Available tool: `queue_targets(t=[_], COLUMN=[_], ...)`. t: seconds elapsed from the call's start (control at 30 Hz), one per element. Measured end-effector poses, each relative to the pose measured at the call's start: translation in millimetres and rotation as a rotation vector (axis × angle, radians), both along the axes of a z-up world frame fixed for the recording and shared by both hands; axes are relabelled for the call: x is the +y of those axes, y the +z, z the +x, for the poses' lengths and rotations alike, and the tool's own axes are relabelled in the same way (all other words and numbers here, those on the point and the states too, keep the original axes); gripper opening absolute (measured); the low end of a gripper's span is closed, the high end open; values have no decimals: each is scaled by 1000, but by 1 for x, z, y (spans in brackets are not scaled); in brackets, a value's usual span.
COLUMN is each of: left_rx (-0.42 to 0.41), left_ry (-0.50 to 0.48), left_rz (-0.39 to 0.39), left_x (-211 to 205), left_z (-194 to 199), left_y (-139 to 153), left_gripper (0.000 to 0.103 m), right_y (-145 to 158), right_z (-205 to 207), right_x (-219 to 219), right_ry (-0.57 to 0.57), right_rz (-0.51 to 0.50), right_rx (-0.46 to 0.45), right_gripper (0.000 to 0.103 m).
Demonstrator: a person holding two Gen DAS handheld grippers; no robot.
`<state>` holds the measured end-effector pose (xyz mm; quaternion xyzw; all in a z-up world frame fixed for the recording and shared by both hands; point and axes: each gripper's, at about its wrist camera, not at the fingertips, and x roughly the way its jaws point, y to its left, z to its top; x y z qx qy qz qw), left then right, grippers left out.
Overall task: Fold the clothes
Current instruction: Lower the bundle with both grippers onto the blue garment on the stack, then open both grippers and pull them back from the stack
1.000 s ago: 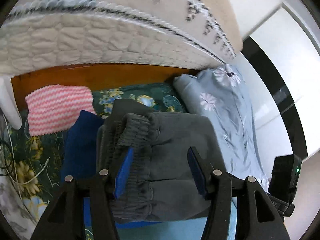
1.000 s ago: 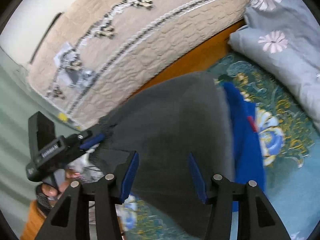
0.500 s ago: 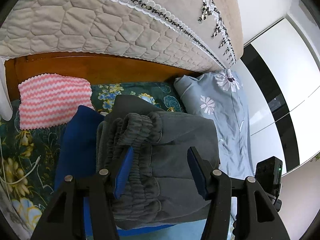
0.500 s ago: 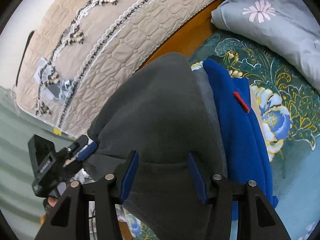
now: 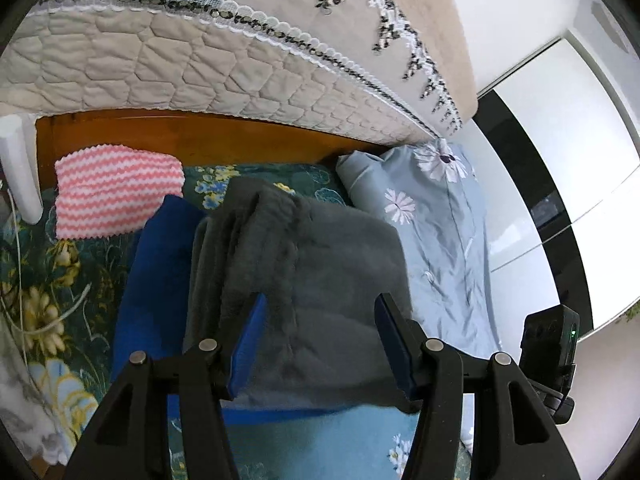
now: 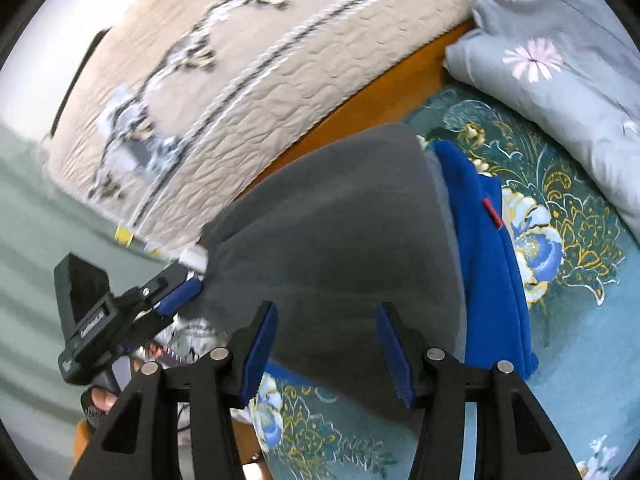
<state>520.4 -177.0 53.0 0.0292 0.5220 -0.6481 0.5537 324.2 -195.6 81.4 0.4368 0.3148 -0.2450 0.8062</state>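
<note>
While both jaws stand apart, the grey trousers [image 5: 304, 280] lie folded on the bed [image 6: 560, 320], stacked on a folded blue garment [image 5: 152, 280] whose edge shows along one side. The stack sits near the head edge of the bed, close to the wooden frame [image 5: 200, 140] and the quilted headboard [image 5: 160, 64]. The left gripper [image 5: 318, 340] hangs over the near end of the trousers, gripping nothing. The right gripper [image 6: 326, 344] hangs over the smooth grey fold from the other side, also holding nothing; in its view the left gripper [image 6: 180, 294] touches the far corner of the trousers. A pink striped cloth [image 5: 116, 196] lies beside the blue garment toward the frame, and a grey flowered pillow [image 5: 432, 220] lies just beside the trousers.
</note>
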Motion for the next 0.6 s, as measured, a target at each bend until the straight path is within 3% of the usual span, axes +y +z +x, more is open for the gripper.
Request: queue_targets(t=[0.2, 0.6], left_rx=[19, 57], left_ry=[-1, 18], left_rz=[10, 114], left_x=[30, 67], left_z=[-16, -42], left_y=[-4, -44], left_gripper=[57, 57], right_y=[-10, -62], right_z=[-1, -22], right_x=[37, 79], right_ry=[45, -21], right_rz=[28, 166], right_rx=[18, 68], right_gripper=[55, 56])
